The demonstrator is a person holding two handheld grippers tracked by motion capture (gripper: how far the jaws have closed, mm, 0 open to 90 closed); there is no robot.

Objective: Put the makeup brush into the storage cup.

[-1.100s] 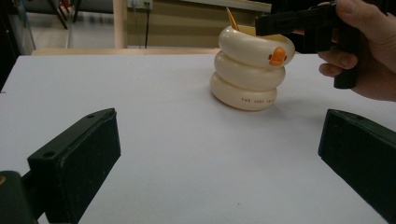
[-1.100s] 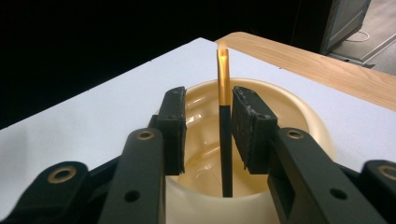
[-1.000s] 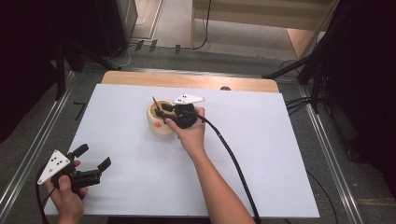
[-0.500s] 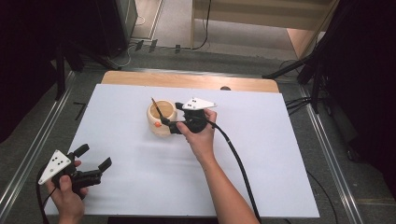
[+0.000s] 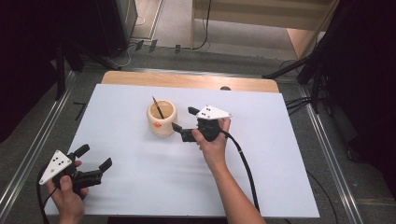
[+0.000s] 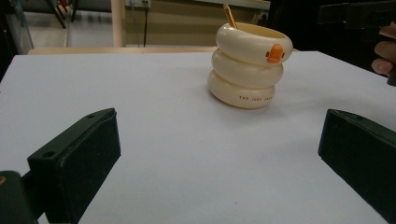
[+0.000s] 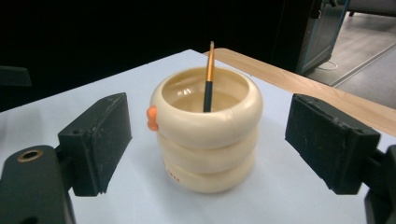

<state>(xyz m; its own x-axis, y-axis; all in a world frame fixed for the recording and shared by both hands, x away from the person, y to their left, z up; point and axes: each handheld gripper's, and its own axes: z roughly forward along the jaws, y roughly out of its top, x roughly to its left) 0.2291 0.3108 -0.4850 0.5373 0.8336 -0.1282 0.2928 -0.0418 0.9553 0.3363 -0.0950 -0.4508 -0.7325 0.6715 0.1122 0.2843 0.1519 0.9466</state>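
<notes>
I see the cup (image 5: 162, 119) standing upright on the white mat (image 5: 280, 154), toward the far side, a bit left of centre. It's cream, three stacked rings, with a small orange knob on the near side of the top ring. The brush (image 5: 158, 108) stands in it, handle tilted and leaning on the rim, tip pointing up and far-left.

My right gripper (image 5: 185, 120) sits just right of the cup, pointing left at it. Its jaws have just been opening and now stand wide apart with nothing between them. In the right gripper view the cup (image 7: 208, 128) sits ahead of the pads, clear of both, and the brush (image 7: 208, 79) rises out of its mouth.

My left gripper (image 5: 94, 156) is at the near left corner of the mat, well apart from the cup. Jaws spread, nothing between them. In the left gripper view the cup (image 6: 250, 65) is well ahead, right of centre, knob facing right; the right hand (image 6: 385, 51) shows at the far right edge.
</notes>
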